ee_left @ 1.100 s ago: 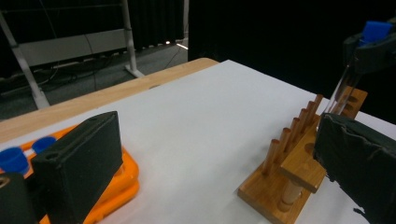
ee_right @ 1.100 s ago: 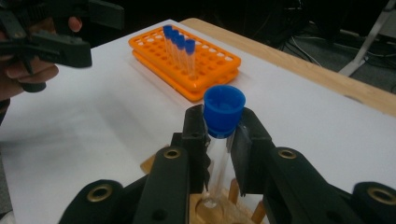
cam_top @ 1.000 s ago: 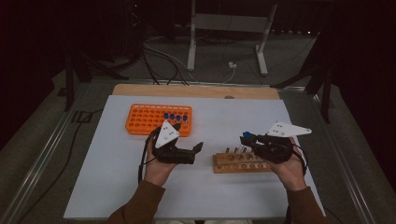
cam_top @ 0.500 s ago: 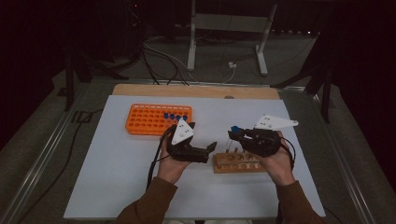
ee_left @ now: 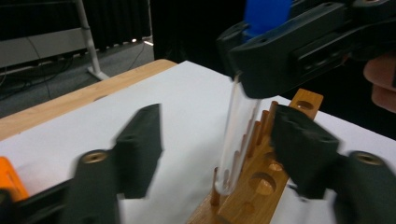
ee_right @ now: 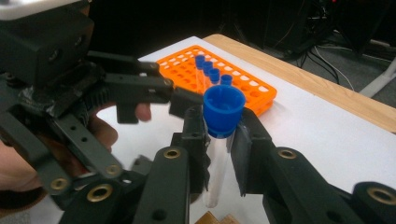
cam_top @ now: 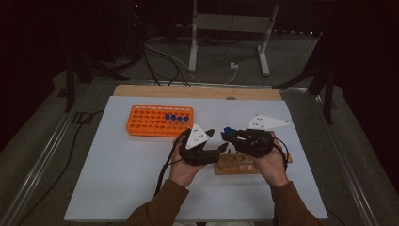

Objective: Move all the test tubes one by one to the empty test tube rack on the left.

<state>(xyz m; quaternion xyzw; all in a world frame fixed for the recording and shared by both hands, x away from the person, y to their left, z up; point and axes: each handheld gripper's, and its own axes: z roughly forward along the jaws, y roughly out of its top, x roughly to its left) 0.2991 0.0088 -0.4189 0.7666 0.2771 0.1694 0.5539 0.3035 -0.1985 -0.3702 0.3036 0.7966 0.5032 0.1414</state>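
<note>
Clear plastic test tube with a blue screw cap [ee_right: 218,140] hangs upright in the right gripper [ee_right: 219,140], whose two black jaws are closed on it just under the cap; in the high view its blue cap [cam_top: 227,129] shows at the tip of that gripper [cam_top: 234,136]. In the left gripper view the tube [ee_left: 238,135] stands with its rounded bottom just above the near end of the light wooden rack with round holes [ee_left: 261,182], though whether it touches the wood cannot be told. The left gripper [ee_left: 217,154] has its jaws spread wide, one on each side of the tube's lower half and apart from it.

Judging by its look, the tube is light, stiff and smooth-walled, so it could slip or swing if pinched low on the bare wall. The firmer hold seems to be high up, under the cap's rim, where the right gripper has it. A second grip at mid-length would steady it.

Under both hands the wooden rack [cam_top: 235,164] lies on the white table sheet [cam_top: 117,165]. Farther off, toward the left, the orange plastic tube tray [cam_top: 150,120] carries four more blue-capped tubes [cam_top: 176,117]. Beyond lies the table's wooden edge strip [cam_top: 188,91].
</note>
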